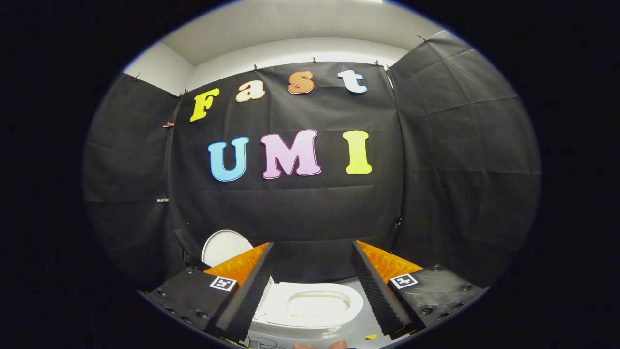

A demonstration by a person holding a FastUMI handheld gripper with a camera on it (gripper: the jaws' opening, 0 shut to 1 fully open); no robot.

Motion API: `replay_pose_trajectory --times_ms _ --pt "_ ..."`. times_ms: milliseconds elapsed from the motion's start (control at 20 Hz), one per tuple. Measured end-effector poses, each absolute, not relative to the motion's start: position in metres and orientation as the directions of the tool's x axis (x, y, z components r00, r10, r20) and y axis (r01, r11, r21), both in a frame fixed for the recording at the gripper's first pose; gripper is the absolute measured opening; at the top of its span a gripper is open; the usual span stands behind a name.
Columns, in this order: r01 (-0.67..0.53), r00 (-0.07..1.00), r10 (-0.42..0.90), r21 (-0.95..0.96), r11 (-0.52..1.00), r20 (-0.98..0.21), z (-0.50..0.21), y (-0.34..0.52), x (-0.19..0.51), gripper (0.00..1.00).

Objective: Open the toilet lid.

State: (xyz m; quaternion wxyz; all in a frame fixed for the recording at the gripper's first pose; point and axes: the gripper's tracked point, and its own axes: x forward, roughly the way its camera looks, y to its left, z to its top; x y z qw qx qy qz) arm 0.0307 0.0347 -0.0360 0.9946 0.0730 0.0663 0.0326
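A white toilet [310,305] stands on the floor below, showing between my fingers. Its seat ring and bowl are uncovered. The white lid [224,246] stands raised, leaning back toward the black cloth wall, beyond and just outside my left finger [252,291]. My gripper [312,254] is open, held well above the toilet, with nothing between its fingers. The right finger [380,291] hides the toilet's right edge.
Black cloth walls close the booth behind the toilet and on both sides. Grey floor [361,329] shows around the toilet base. A person's fingertips [319,345] show at the very bottom, below the toilet.
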Motion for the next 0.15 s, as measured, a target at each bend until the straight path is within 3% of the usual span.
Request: replay_pose_trajectory --times_ms 150 --pt "-0.063 0.988 0.084 0.157 0.986 -0.131 -0.0389 0.0393 0.0313 0.99"
